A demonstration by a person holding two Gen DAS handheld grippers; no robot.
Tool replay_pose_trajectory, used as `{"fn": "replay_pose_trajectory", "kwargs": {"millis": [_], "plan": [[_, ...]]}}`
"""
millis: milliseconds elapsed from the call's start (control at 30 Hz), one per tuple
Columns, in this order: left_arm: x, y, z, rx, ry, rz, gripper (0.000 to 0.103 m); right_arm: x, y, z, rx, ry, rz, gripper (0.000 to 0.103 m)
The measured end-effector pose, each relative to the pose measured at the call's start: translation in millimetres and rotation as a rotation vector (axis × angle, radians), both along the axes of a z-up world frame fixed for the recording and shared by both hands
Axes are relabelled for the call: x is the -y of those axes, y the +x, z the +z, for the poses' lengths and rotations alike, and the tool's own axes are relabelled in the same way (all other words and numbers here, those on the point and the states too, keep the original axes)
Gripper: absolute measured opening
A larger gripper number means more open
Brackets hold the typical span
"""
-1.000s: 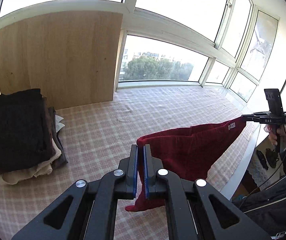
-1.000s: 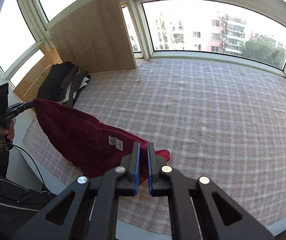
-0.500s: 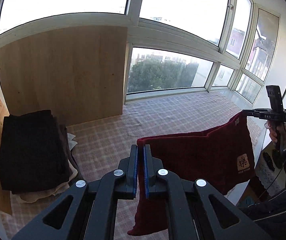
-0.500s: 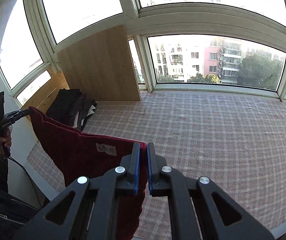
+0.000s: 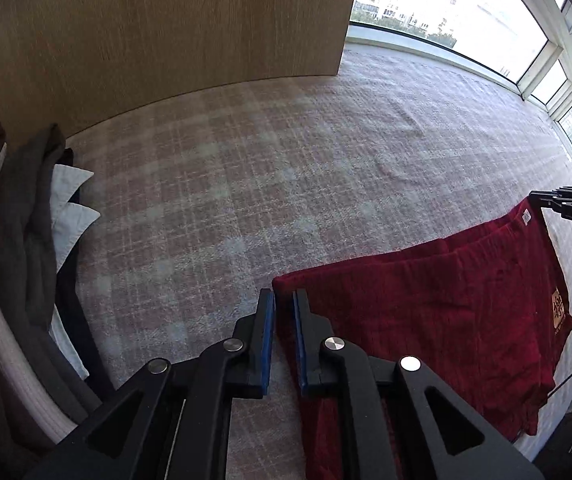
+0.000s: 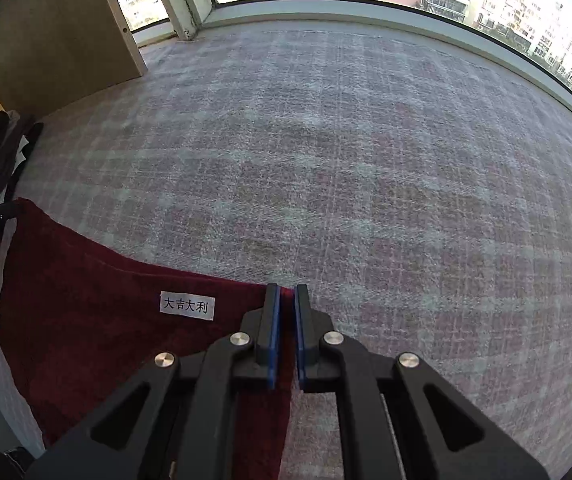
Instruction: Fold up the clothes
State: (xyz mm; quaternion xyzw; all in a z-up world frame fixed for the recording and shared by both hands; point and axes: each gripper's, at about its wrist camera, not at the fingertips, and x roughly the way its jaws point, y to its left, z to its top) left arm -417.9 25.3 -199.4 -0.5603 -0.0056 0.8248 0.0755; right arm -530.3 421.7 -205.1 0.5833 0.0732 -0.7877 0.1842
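Red garment (image 5: pixel 438 320) hangs stretched between the two grippers above the checked cloth surface (image 5: pixel 245 168), near its front edge. Left gripper (image 5: pixel 283 300) is clamped on one top corner of the garment; right gripper (image 6: pixel 284 294) is clamped on the opposite top corner. A white label with black characters (image 6: pixel 187 305) shows just below the top hem, beside the right gripper. An orange patch (image 5: pixel 559 307) sits near the garment's far side edge. A stack of folded dark and pale clothes (image 5: pixel 25 248) lies at the left, beside a wooden panel (image 5: pixel 157 24).
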Motion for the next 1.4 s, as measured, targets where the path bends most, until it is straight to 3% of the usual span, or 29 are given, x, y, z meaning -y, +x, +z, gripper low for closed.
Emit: {"fn": "replay_pose_trajectory", "kwargs": {"millis": [133, 233, 400, 500, 633, 733, 933, 1133, 1400], "plan": [[8.1, 33.6, 29.0, -0.041, -0.074, 0.028, 0.008, -5.9, -0.3, 3.2, 0.006, 0.047, 0.018, 0.027], [-47.4, 69.4, 52.1, -0.072, -0.021, -0.044, 0.008, -11.4, 11.4, 16.3, -0.01, 0.063, 0.046, 0.035], [-140.9, 128.6, 89.9, -0.124, 0.069, -0.165, 0.016, -15.1, 33.2, 29.8, -0.015, 0.06, 0.144, 0.035], [-234.6, 144.8, 77.1, -0.101, 0.179, -0.293, 0.017, -16.1, 36.7, 33.0, -0.032, 0.073, 0.191, 0.035], [-337.8, 149.5, 46.9, -0.082, 0.185, -0.388, 0.019, -16.7, 33.1, 28.3, -0.005, 0.048, 0.217, 0.035], [-382.4, 149.5, 30.5, -0.087, 0.144, -0.426, 0.019, -12.9, 32.5, 19.6, 0.001, 0.076, 0.259, 0.035], [-404.1, 134.0, 10.3, -0.034, 0.114, -0.385, 0.016, -11.8, 32.0, 16.6, -0.001, 0.09, 0.297, 0.035], [-395.3, 135.6, 26.8, -0.039, 0.14, -0.366, 0.019, -18.6, 30.8, 29.9, -0.007, 0.041, 0.294, 0.035], [-410.5, 120.3, 19.4, -0.013, 0.131, -0.407, 0.02, -30.5, 33.7, 40.6, -0.005, 0.016, 0.289, 0.035]]}}
